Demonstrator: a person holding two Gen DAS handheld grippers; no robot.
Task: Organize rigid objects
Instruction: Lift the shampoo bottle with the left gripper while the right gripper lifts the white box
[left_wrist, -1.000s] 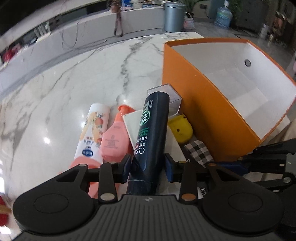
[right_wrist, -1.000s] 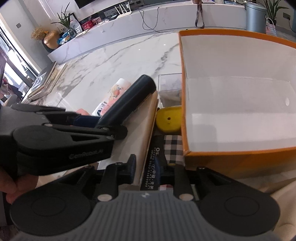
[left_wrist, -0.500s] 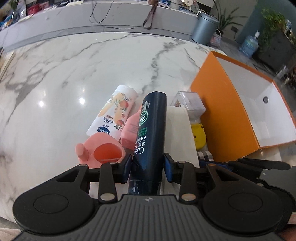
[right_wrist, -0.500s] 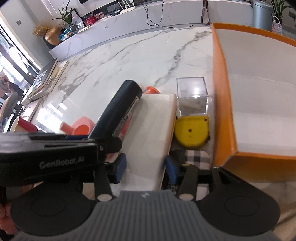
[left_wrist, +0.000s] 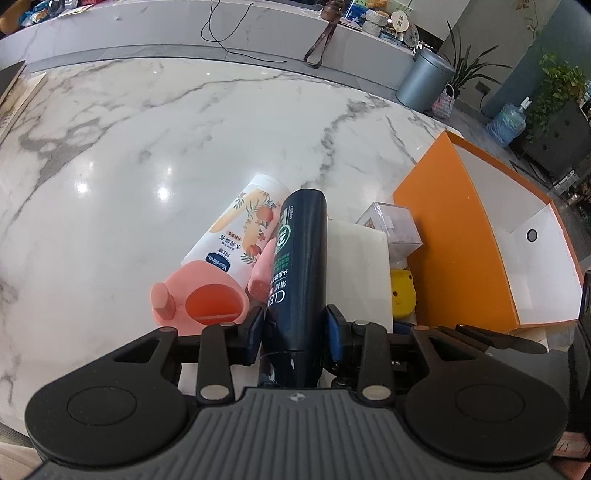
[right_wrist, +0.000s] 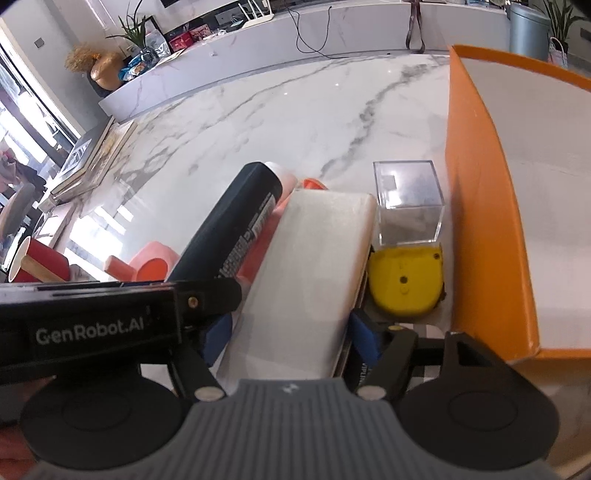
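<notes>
Our left tongs are clamped on the dark bottle, low down near its bottom end. The bottle points away from us, toward 12 o'clock. Its far end seems to hang above the pile, but we cannot tell if it touches anything.

Our right tongs sit around the flat white box, one blue pad on each long side. The pads look close to the box, but we cannot tell if they squeeze it yet.

The big orange box stands open at 2 o'clock from the left tongs, with its white inside showing. We think the bottle should go in there.

To do this well, we should lift the bottle straight up first, so it does not drag on the pink bottle or the white bottle with fruit on it just beside it at 10 o'clock. The pink cup lies near too, at 9 o'clock.

Then we swing the bottle right, over the orange wall, not into it. The bottle is long and held at one end, so it may tip down. We hold tight and go slowly.

The two tongs are very close together, so we move one at a time. We also watch the clear box and the yellow thing next to the orange wall on the marble surface.
</notes>
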